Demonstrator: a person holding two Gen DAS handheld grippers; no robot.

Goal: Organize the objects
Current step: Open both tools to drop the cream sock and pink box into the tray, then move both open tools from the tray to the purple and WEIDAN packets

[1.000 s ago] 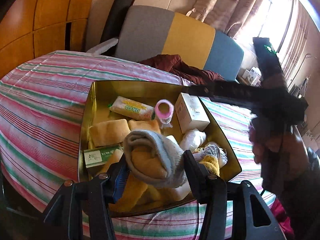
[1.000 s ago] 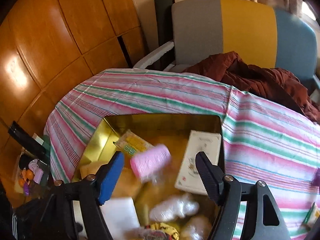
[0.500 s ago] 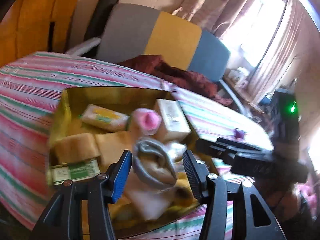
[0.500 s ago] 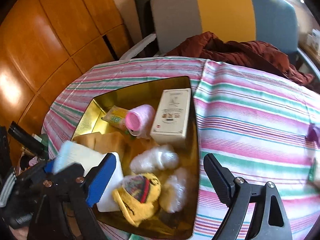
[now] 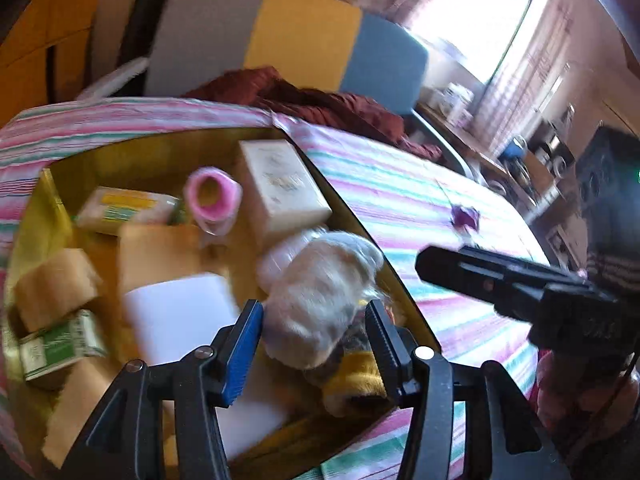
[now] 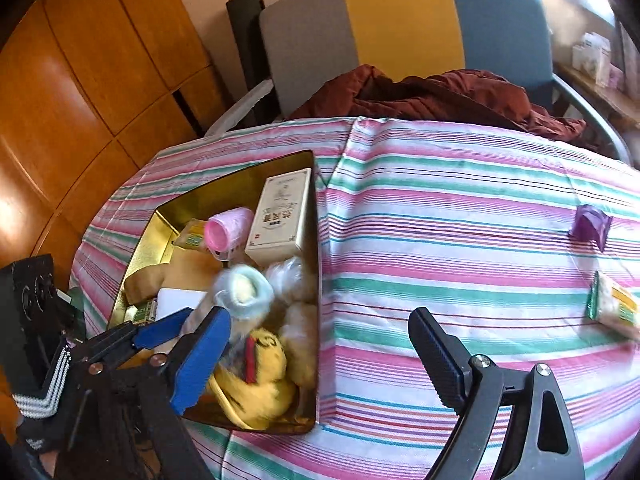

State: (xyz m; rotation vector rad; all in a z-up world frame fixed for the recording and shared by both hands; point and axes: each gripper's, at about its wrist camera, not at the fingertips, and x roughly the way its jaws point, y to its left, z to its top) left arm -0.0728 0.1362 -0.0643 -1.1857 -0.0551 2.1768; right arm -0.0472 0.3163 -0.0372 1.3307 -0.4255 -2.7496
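Left hand-held gripper [image 5: 316,344] is closed narrow on a sock roll [image 5: 316,312], right over the near end of the gold tin [image 5: 120,160], so that one's basically home, just not let go yet. From this camera the tin looks pretty stuffed: a white box [image 5: 280,184] at its far right, a pink roll [image 5: 212,196] just left of that, plus packets and spongy blocks along the left side (blurry, can't name them all). One purple thing [image 5: 464,216] lies out on the striped counter [image 5: 400,184], well right of the tin.

Over on the right wrist camera, the right hand-held gripper [image 6: 320,360] has just been opening and stands wide with nothing between the jaws, sitting at the tin's near right corner. Same purple thing is well off to the tin's right, and a green-and-yellow packet [image 6: 612,306] is nearer the edge below it.

My guess: mostly done. Drop the sock, then fetch those two strays.
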